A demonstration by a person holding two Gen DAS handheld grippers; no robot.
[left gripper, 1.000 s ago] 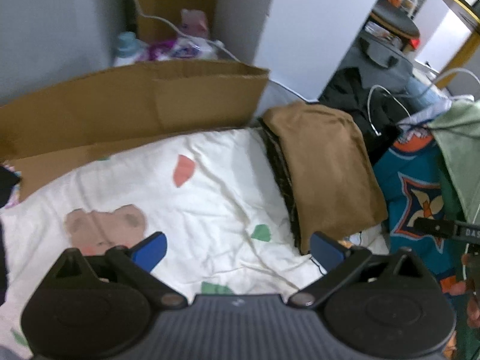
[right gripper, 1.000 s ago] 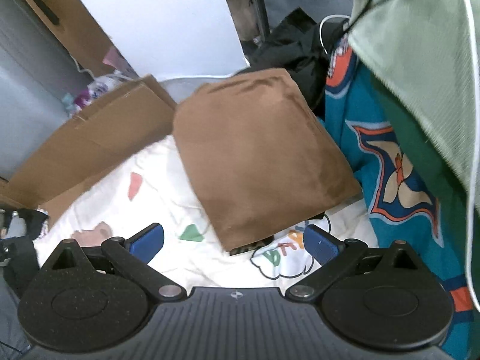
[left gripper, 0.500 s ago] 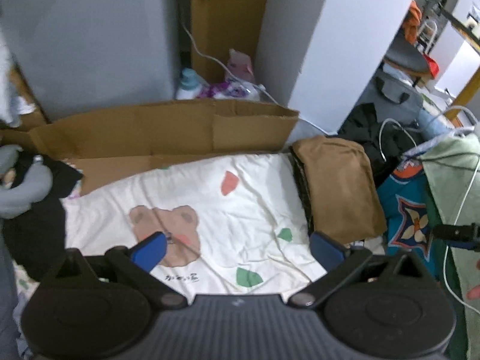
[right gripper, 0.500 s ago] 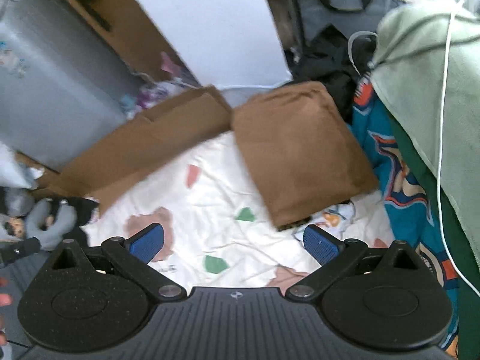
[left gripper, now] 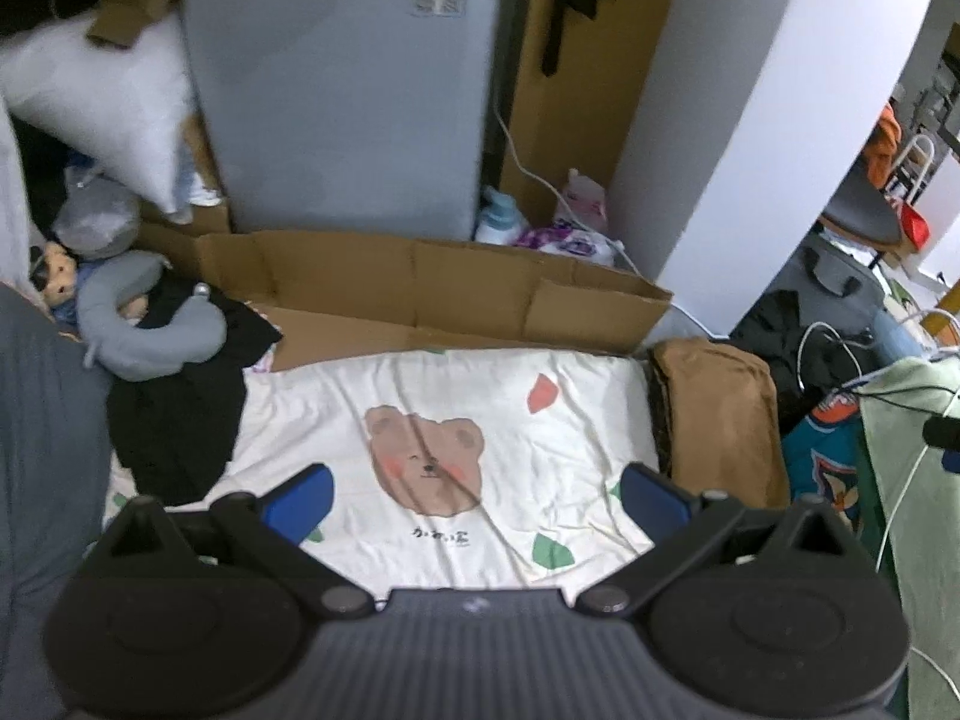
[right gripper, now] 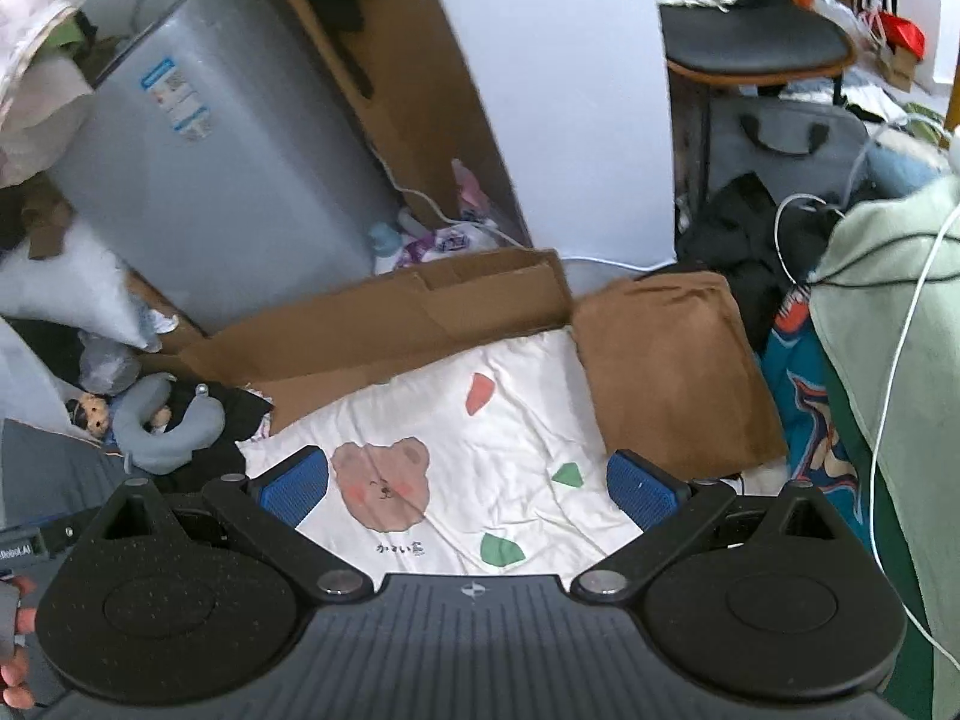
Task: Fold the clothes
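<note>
A folded brown garment [left gripper: 720, 414] [right gripper: 672, 366] lies at the right end of a white sheet printed with a bear [left gripper: 480, 420] [right gripper: 492, 456]. A crumpled black garment [left gripper: 180, 408] [right gripper: 222, 420] lies at the sheet's left edge. My left gripper [left gripper: 474, 495] hangs open above the sheet, blue pads apart, holding nothing. My right gripper [right gripper: 468, 480] is open too, high over the same sheet with nothing between its fingers. A person's fingertips [right gripper: 15, 642] show at the lower left of the right wrist view.
Flattened cardboard [left gripper: 420, 294] [right gripper: 390, 324] stands behind the sheet, before a grey fridge [left gripper: 336, 90] [right gripper: 222, 150] and a white pillar [left gripper: 750, 120]. A grey neck pillow [left gripper: 144, 330] and doll lie left. A green cloth [right gripper: 888, 312], teal blanket [left gripper: 822, 456], cables and bags crowd the right.
Both grippers have risen and pulled back from the brown garment, so much more of the room shows. Both stayed open and empty.
</note>
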